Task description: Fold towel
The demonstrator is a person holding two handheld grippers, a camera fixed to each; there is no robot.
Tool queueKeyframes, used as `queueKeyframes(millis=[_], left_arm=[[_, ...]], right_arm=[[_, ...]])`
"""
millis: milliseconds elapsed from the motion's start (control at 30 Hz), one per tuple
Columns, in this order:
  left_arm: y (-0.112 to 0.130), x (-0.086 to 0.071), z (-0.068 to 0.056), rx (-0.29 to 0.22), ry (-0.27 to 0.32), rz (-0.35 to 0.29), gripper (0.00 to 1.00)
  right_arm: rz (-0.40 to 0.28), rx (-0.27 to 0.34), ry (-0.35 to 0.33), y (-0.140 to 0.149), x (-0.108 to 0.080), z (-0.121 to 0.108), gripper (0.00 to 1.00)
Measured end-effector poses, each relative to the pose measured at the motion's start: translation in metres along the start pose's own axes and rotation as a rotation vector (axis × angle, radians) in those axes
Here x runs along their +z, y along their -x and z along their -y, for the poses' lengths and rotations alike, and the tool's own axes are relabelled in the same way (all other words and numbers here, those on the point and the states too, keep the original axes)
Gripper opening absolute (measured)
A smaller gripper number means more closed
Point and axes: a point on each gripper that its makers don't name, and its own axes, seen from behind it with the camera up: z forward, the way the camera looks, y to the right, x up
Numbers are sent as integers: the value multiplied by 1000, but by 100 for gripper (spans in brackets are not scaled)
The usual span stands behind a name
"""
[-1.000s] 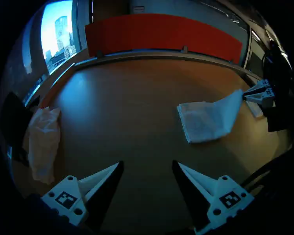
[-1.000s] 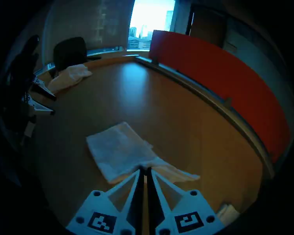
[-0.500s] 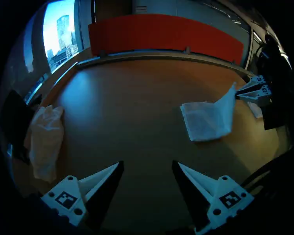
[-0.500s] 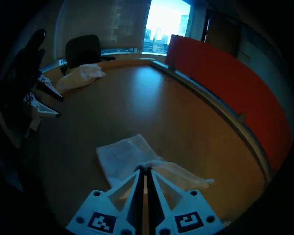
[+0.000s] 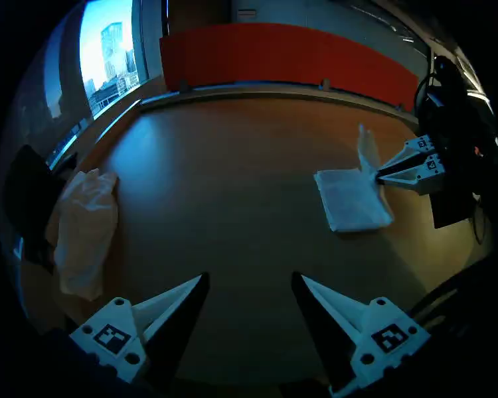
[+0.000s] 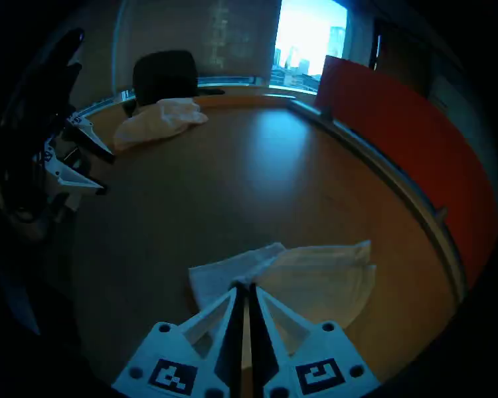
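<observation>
A white towel (image 5: 350, 202) lies partly folded on the wooden table (image 5: 236, 172), at the right of the left gripper view. My right gripper (image 5: 380, 176) is shut on one edge of it and holds that flap up, almost upright above the flat part. In the right gripper view the shut fingers (image 6: 247, 289) pinch the towel (image 6: 315, 282), whose lifted layer fans out to the right. My left gripper (image 5: 249, 282) stands open above bare table, well short of the towel, with nothing between its fingers; it is also seen far left (image 6: 107, 175).
A crumpled pale cloth (image 5: 83, 222) lies at the table's left edge, near a dark chair (image 6: 163, 74). A red divider (image 5: 289, 56) and a rail run along the far side. Windows (image 5: 109, 56) lie beyond. A person's dark sleeve (image 5: 458, 142) is behind the right gripper.
The right gripper has raised the towel's edge and carried it inward over the flat part, so the flap went from slanted to nearly upright. The left gripper stayed open, barely moving.
</observation>
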Motion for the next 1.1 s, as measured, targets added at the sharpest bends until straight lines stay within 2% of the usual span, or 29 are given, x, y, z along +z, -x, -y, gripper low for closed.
queueKeyframes(millis=[233,600,833,1000,1100], left_arm=[[4,-3,7,-13,-10,1,91],[3,-3,6,-11,-10,0,91],[4,-4,5,-9,-9,-1,91],[4,-5,5,-10,-11,-1,91],[4,-6,6,-14,-12,-2,91]], right_arm=[[14,0,-8,4,7,4,5],[-9,-5,1,-6,-1,6,4],[-10,5,-11,-4,3,11,5],[-13,1,-21,-4,5,15,10],[-15,-1,-25,-4,6,17,19]])
